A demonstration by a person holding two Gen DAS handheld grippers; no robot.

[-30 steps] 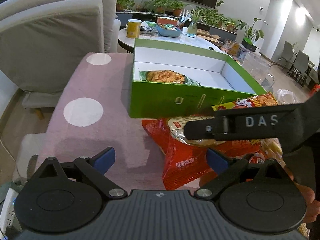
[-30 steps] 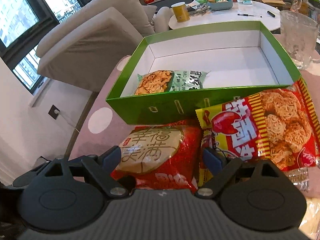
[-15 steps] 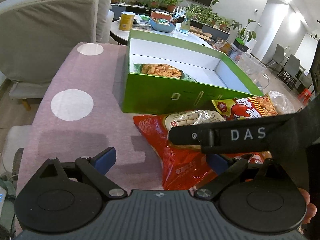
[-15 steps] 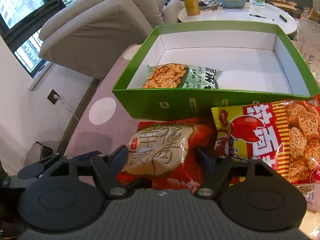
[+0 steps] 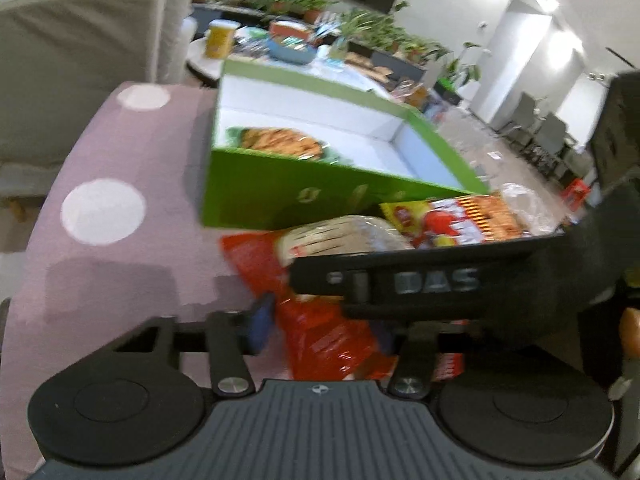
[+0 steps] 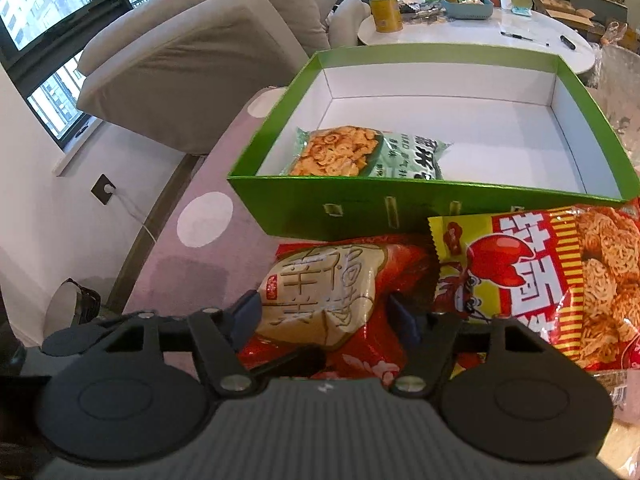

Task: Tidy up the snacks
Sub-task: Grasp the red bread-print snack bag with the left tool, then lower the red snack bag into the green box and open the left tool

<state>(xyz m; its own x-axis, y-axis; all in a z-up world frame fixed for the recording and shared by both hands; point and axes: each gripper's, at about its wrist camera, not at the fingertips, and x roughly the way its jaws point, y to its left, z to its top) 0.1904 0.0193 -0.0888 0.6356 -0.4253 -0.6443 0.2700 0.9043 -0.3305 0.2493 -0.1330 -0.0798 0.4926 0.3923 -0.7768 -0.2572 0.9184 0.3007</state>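
both grippers on the red bag

left gripper (image 5: 320, 328) is clenched on the red bag (image 6: 340, 304) near its lower edge. right gripper (image 6: 326, 316) is closing, bag between its fingers, pads look in contact. bag lies at lower centre, long axis toward the green box (image 6: 400, 216) just above it.

The box (image 6: 400, 216) is open on top; one green bag (image 6: 368, 154) lies at its near left, the rest of its floor is bare. Its front wall stands just behind the red bag (image 6: 340, 300) and the yellow bag (image 6: 540, 276). Left of the bags, the pink worktop (image 5: 120, 264) is bare. A chair (image 6: 192, 80) stands beyond that edge.
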